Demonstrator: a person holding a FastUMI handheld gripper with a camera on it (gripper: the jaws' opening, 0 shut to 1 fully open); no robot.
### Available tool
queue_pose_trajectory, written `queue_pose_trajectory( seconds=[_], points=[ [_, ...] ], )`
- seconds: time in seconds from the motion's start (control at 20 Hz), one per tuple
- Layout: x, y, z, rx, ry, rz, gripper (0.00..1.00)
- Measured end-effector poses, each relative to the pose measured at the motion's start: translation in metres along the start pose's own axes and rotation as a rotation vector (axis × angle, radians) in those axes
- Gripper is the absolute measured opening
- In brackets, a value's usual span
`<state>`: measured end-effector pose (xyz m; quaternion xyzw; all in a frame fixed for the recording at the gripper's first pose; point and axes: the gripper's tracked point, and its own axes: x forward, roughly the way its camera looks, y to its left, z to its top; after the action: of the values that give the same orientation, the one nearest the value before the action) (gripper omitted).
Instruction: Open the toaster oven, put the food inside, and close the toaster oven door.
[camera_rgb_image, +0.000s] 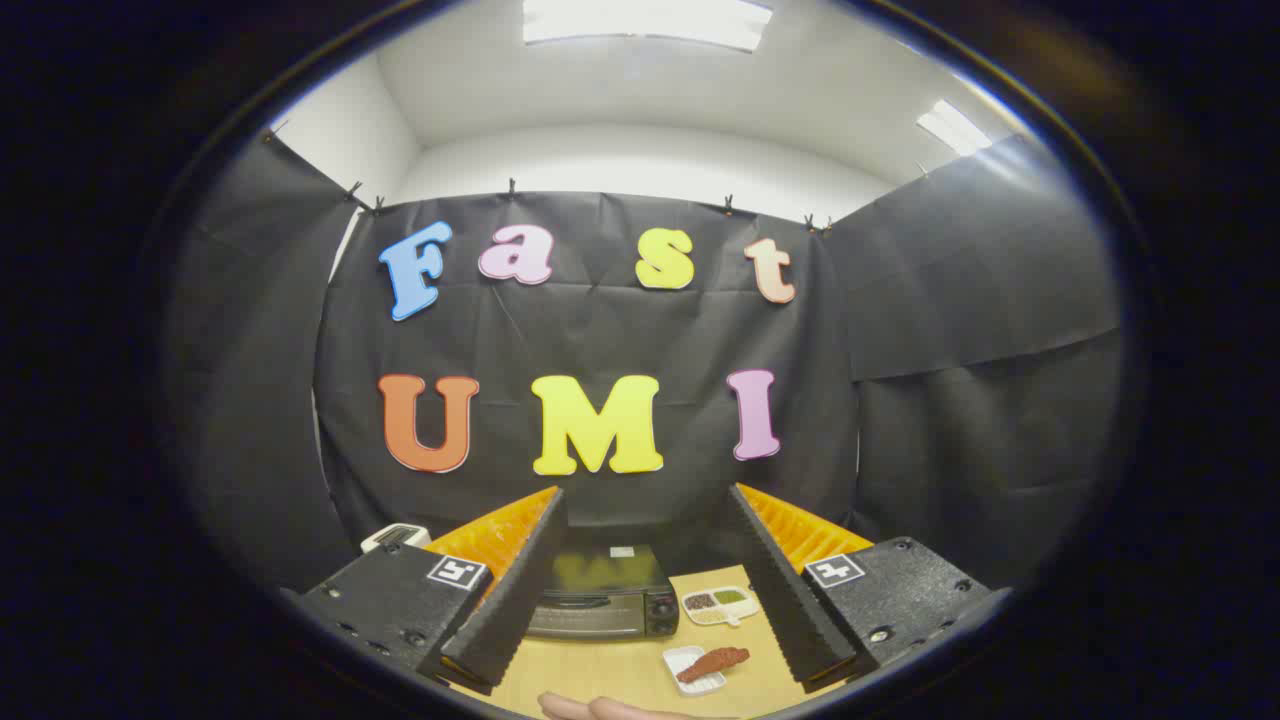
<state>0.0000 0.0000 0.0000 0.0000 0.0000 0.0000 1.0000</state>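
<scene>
Gripper view: the gripper (645, 570) is held high and well back from the light wooden tabletop (610, 670), looking down on everything. The fingers are spread wide with nothing between them, so it's holding nothing at all. My guess is that it's kept up there to size up the layout before going in.

The black toaster oven with its dark glass door (600, 595) sits on the table beyond the fingertips, framed in the gap between them. The door looks closed to me, and the knobs are on its right side. So by my read the first step, opening it, hasn't been done yet.

The food, a reddish-brown oblong piece (715, 662), lies on a small white rectangular dish (688, 672) just in front of the oven's right corner, close by the right finger. That's handy, since it's a short hop from dish to oven once the door is down.

Behind that dish, right beside the oven, there's a white divided plate with dark and green portions (720, 603). I can't tell exactly what's in it.

Off past the left finger there's a white appliance (395, 538), partly hidden, maybe a slot toaster.

Part of a person's hand (600, 709) rests at the near edge of the table.
</scene>
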Motion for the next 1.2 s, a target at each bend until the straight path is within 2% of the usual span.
queue_pose_trajectory(
  seconds=[0.55,0.8,0.95,1.2],
  points=[
    [-0.002,0.009,-0.016,-0.001,0.04,0.044,1.0],
    [0.009,0.008,-0.025,-0.011,0.034,0.038,1.0],
    [0.023,0.021,-0.042,0.001,0.054,0.084,1.0],
    [0.072,0.031,-0.091,-0.047,0.097,0.061,1.0]
  ],
)
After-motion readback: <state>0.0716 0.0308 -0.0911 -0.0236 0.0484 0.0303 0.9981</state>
